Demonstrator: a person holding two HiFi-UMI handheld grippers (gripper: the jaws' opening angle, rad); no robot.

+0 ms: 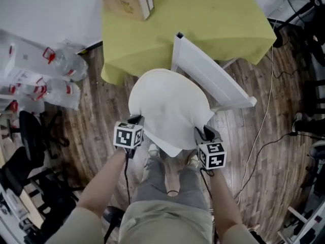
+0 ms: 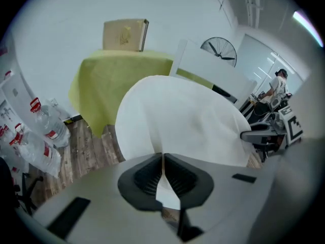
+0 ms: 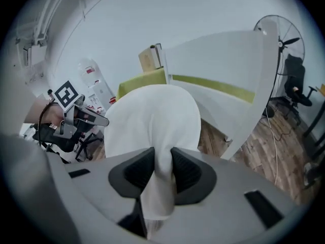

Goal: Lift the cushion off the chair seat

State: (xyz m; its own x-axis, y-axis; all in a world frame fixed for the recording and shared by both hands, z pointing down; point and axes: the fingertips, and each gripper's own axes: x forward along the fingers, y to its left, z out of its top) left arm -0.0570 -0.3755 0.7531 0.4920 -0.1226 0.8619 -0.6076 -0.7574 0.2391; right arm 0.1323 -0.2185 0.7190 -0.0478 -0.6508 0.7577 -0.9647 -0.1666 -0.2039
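A round white cushion [image 1: 170, 105] hangs in the air above the white chair [image 1: 216, 80], held between both grippers. My left gripper [image 1: 135, 122] is shut on a thin fold of the cushion's [image 2: 177, 121] left near edge. At the right near edge my right gripper [image 1: 204, 134] is shut on a thicker bunch of the cushion's [image 3: 152, 121] fabric, which hangs out below the jaws. The chair seat is hidden under the cushion in the head view; the chair back [image 3: 228, 85] shows behind it.
A table under a yellow-green cloth [image 1: 203, 19] stands just beyond the chair, with a cardboard box [image 1: 127, 1] on it. Packs of plastic bottles [image 1: 56, 72] lie at the left. Black office chairs [image 1: 30, 156] stand at the lower left, cables [image 1: 264, 126] cross the wooden floor at the right.
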